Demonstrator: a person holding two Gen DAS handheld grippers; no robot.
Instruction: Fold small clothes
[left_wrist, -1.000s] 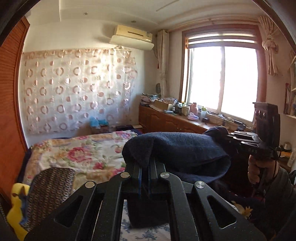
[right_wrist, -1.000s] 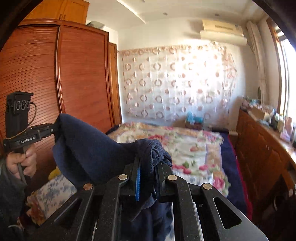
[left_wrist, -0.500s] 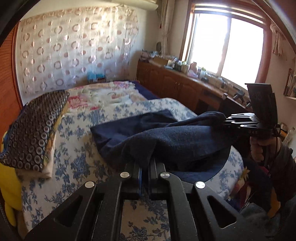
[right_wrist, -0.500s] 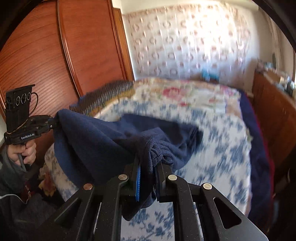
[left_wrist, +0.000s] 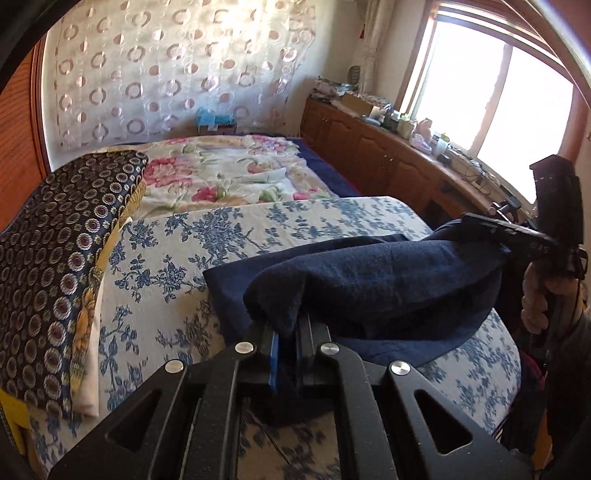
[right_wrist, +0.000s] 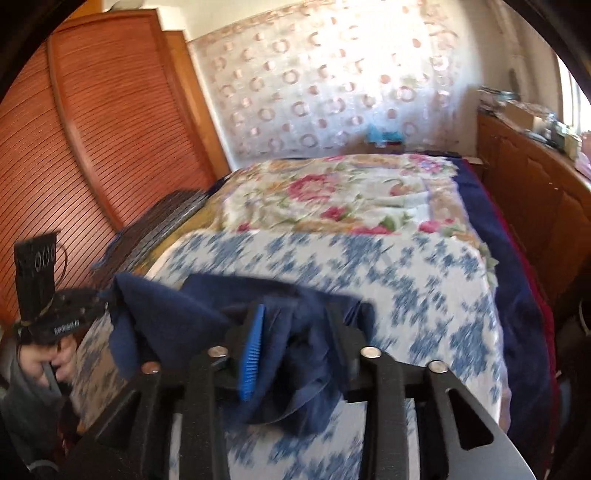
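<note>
Cloth (left_wrist: 369, 280) hangs between my grippers, its far edge on the bed (left_wrist: 177, 266). Left gripper (left_wrist: 286, 328) pinches one corner; right gripper (right_wrist: 295, 332) jaws are opening, cloth between them.

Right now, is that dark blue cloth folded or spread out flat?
Folded over, not flat: the navy cloth lies doubled on the bed, its top layer bunched between both grippers.

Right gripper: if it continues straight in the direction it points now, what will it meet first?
Probably the navy fleece garment lying between its opening jaws, then the blue-flowered bedsheet underneath; the right gripper points downward, though depth is unclear.
</note>
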